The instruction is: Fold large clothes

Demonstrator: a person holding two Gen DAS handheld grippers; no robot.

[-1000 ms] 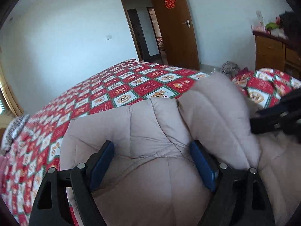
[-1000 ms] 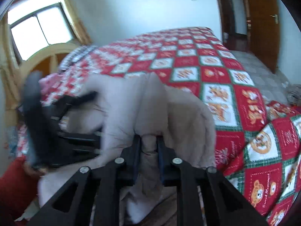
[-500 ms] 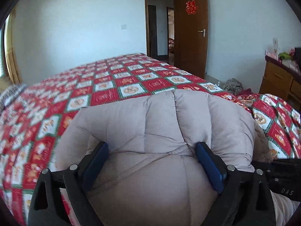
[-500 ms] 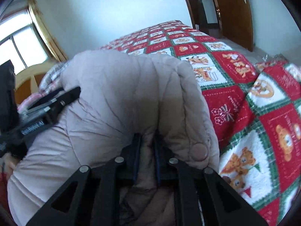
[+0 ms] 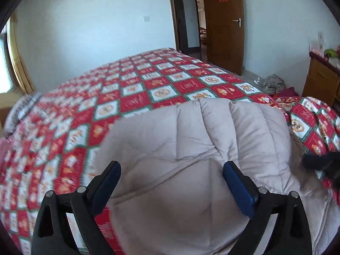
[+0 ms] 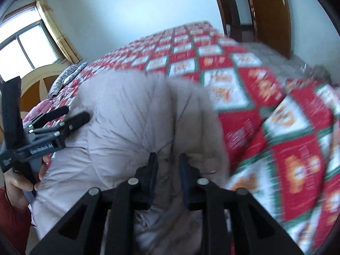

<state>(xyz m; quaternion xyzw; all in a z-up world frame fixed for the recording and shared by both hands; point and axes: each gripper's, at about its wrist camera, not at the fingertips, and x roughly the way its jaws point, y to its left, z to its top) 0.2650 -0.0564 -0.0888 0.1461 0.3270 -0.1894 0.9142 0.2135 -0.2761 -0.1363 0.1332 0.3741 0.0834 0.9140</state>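
Note:
A beige quilted puffer jacket (image 5: 212,131) lies bunched in a thick fold on the red patterned bedspread (image 5: 148,89). My left gripper (image 5: 171,165) is open wide over the jacket's near part. Its left pad hangs past the jacket's edge and neither pad squeezes the cloth. In the right wrist view the jacket (image 6: 127,110) fills the middle. My right gripper (image 6: 167,156) has its jaws opening, a loose fold of the jacket still between them. The left gripper (image 6: 63,116) shows there too, at the jacket's left side, held by a hand (image 6: 14,187).
The bedspread (image 6: 276,127) stretches far beyond the jacket. A brown door (image 5: 225,21) stands open at the back. A wooden dresser (image 5: 320,78) is at the right, with a heap of cloth (image 5: 273,82) on the floor. A headboard (image 6: 36,80) and window (image 6: 27,44) are at the left.
The right jaws, pinched tight on a jacket fold before, have parted. The left jaws have spread wider and pulled back from the cloth. The jacket has settled onto the bed.

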